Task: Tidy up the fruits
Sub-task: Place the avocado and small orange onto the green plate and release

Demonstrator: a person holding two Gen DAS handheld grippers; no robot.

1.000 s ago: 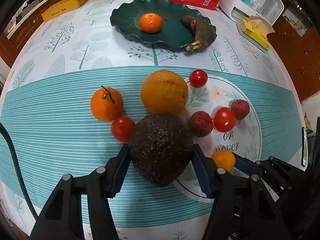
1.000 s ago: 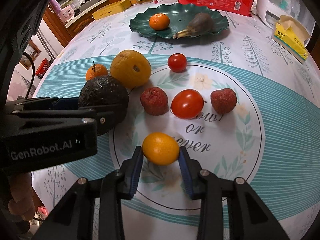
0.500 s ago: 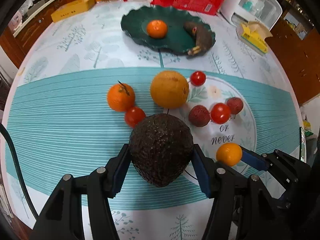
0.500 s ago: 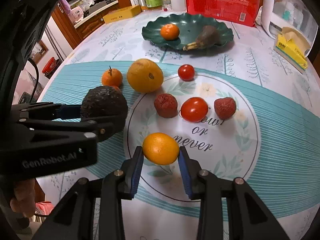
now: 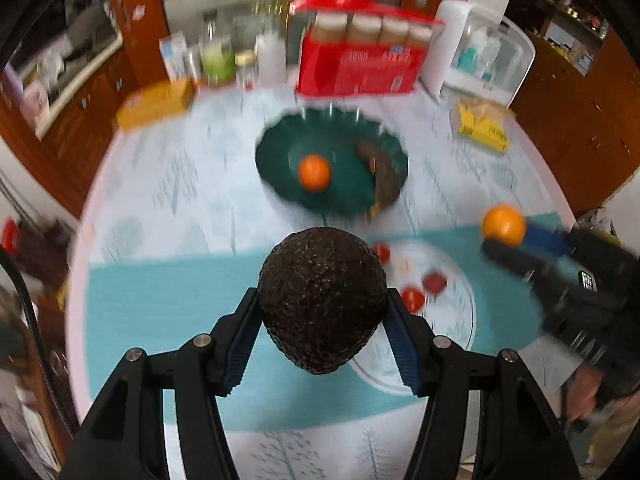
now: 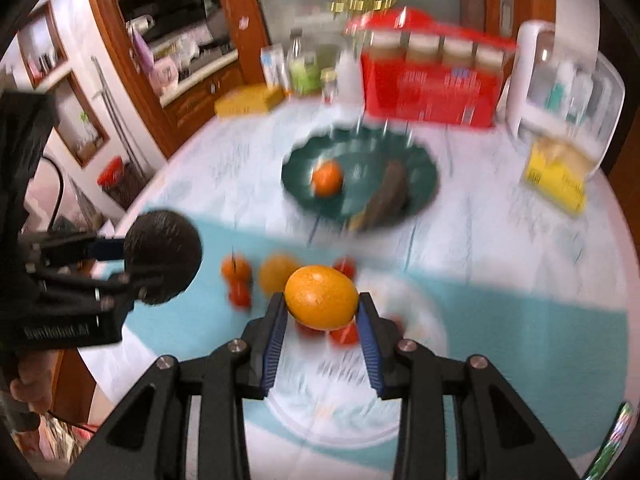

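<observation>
My left gripper point(image 5: 322, 312) is shut on a dark, bumpy avocado point(image 5: 322, 300), held high above the table. My right gripper point(image 6: 322, 312) is shut on a small yellow-orange citrus fruit point(image 6: 321, 297), also lifted; this fruit point(image 5: 503, 226) shows at the right of the left wrist view. Farther back sits a dark green wavy plate point(image 6: 424, 176) holding a tangerine point(image 6: 327, 179) and a brown banana point(image 6: 386, 194). Below, blurred on the cloth, lie a stemmed tangerine point(image 6: 235, 269), a big orange point(image 6: 276, 273) and several small red fruits point(image 5: 414, 298).
A red box point(image 6: 432, 92), bottles point(image 6: 306, 68), a yellow box point(image 6: 248, 100), a yellow tissue pack point(image 6: 558, 176) and a white appliance point(image 6: 568, 84) line the table's far edge. Wooden cabinets stand behind. A hand point(image 6: 30, 388) holds the left gripper's handle.
Both grippers have risen well above the table with their fruit, so the table looks smaller and the far room has come into view. The picture is now motion-blurred.
</observation>
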